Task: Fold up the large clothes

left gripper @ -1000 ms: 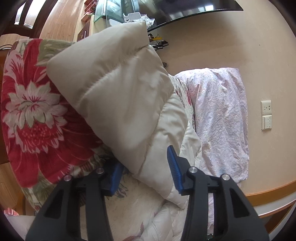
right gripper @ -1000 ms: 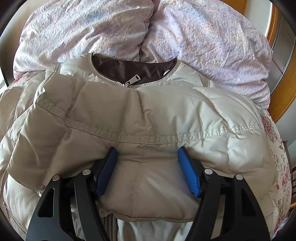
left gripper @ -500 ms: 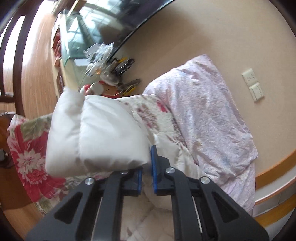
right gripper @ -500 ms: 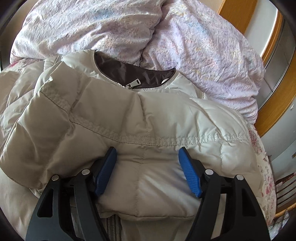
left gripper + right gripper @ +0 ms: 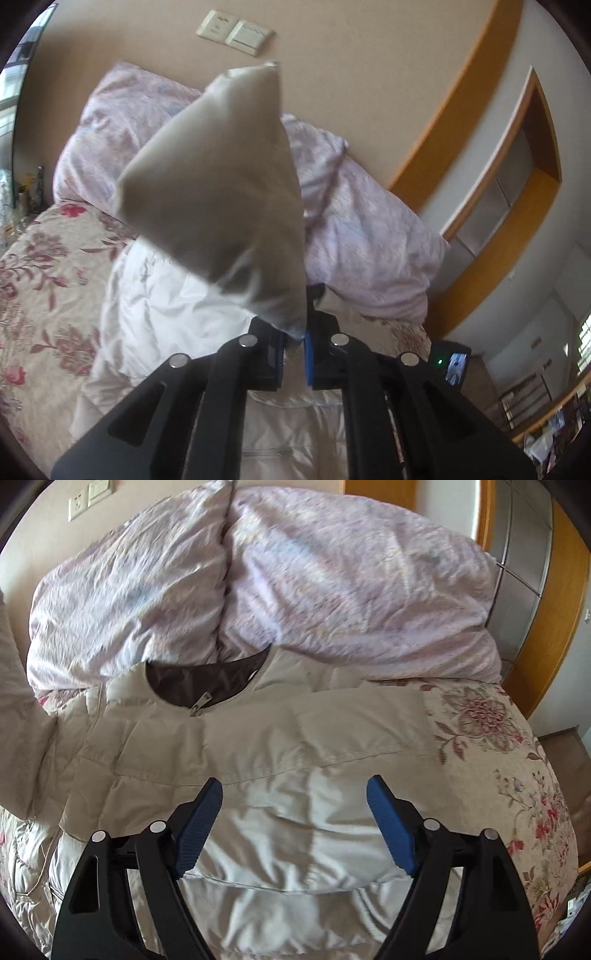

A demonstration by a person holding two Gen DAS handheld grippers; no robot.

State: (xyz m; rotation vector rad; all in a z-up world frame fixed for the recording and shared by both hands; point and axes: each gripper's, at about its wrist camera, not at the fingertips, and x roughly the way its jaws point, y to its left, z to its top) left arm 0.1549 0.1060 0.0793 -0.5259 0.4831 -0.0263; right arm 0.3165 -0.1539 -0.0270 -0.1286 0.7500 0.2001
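A cream puffer jacket [image 5: 280, 753] lies front up on the bed, its brown-lined collar and zipper pull [image 5: 199, 709] toward the pillows. One sleeve is folded across the chest. My right gripper [image 5: 295, 823] is open and empty just above that folded sleeve. My left gripper [image 5: 293, 350] is shut on the other jacket sleeve [image 5: 221, 192], which stands lifted above the jacket body [image 5: 177, 306]. That sleeve also shows at the left edge of the right wrist view [image 5: 14, 701].
Two pale pink crumpled pillows [image 5: 332, 583] lie at the head of the bed against a beige wall with switches [image 5: 236, 31]. A floral bedspread [image 5: 498, 760] covers the bed. A wooden-framed wardrobe [image 5: 517, 177] stands on the right.
My left gripper closed on the sleeve, lifted it and swung toward the jacket's middle. My right gripper drew back a little from the folded sleeve and stays open.
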